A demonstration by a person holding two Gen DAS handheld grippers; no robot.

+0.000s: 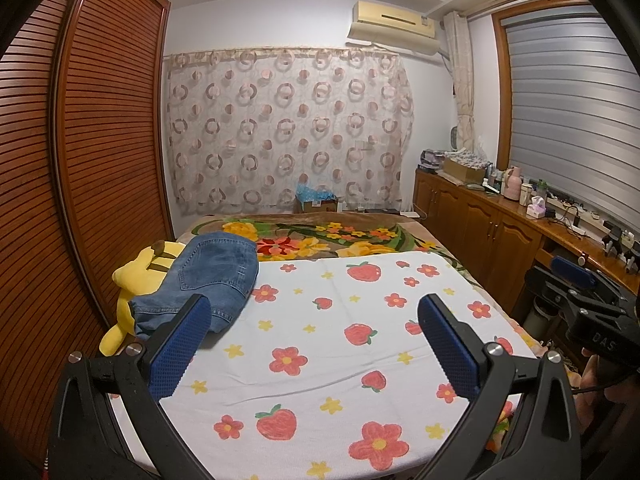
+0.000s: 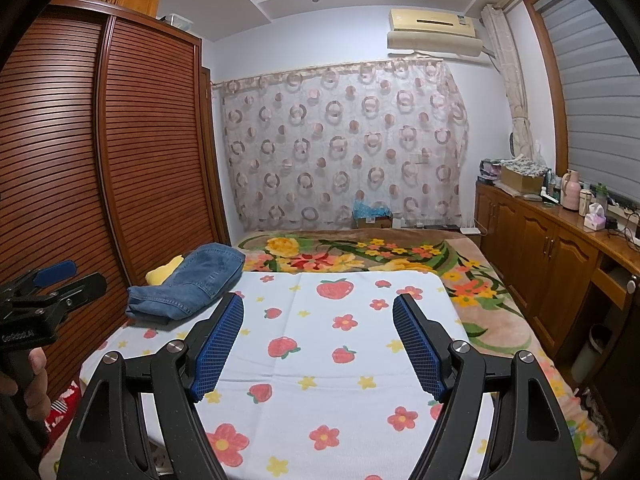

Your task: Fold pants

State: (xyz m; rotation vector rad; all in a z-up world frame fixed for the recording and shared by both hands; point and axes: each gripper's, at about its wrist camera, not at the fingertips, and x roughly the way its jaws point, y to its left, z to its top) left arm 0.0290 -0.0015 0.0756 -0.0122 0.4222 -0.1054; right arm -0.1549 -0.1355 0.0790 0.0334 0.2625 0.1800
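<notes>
While both tools gape | jeans point(image 1: 200, 280) lie folded, seemingly, far-left, apart.

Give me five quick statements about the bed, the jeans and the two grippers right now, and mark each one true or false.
1. The folded blue jeans lie at the left edge of the strawberry-print cover. True.
2. The left hand-held gripper is clamped on the jeans. False: its jaws stand open and hold nothing.
3. A yellow plush toy lies partly under the jeans. True.
4. The right hand-held gripper holds a trouser leg. False: it is open and empty above the cover.
5. The jeans are spread flat across the cover's middle. False: they lie bundled at its left side.
</notes>
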